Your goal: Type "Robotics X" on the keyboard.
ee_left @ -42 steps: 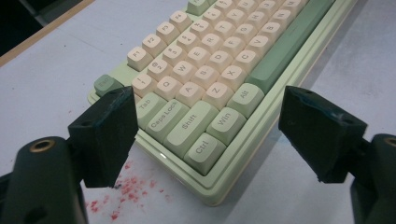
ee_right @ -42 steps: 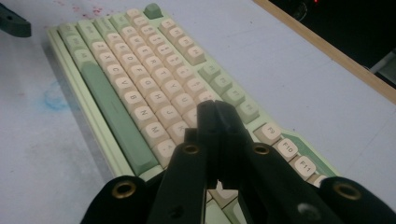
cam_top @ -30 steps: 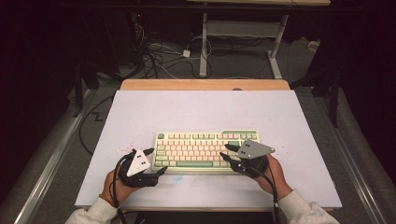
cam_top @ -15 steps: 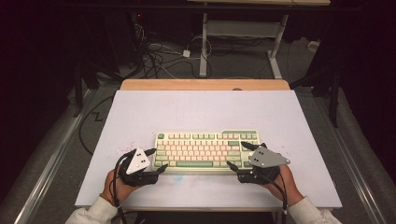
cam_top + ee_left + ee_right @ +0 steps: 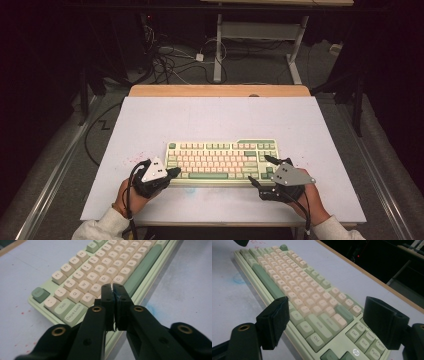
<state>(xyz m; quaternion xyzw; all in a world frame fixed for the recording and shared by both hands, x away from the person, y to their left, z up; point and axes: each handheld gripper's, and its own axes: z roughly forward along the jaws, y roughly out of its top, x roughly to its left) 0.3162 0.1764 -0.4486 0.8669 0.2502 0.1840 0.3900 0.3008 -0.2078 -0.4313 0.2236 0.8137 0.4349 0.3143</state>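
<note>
A pale green keyboard with cream and green keys lies near the front of the white table. My left gripper sits at its front left corner. Its jaws have just been closing and now stand shut with nothing between them, over the keyboard near the A and Z keys. My right gripper is at the right end. Its jaws have just been opening and now stand wide open, one on each side of the Shift and Ctrl corner of the keyboard, holding nothing.
The white table sheet stretches bare behind the keyboard to a wooden far edge. Red specks mark the sheet at the left. Cables and a desk frame lie on the dark floor beyond.
The right gripper has slid off the keys toward the right and the person, and its jaws have spread wide. The left gripper's jaws have come together; that hand has stayed put.
</note>
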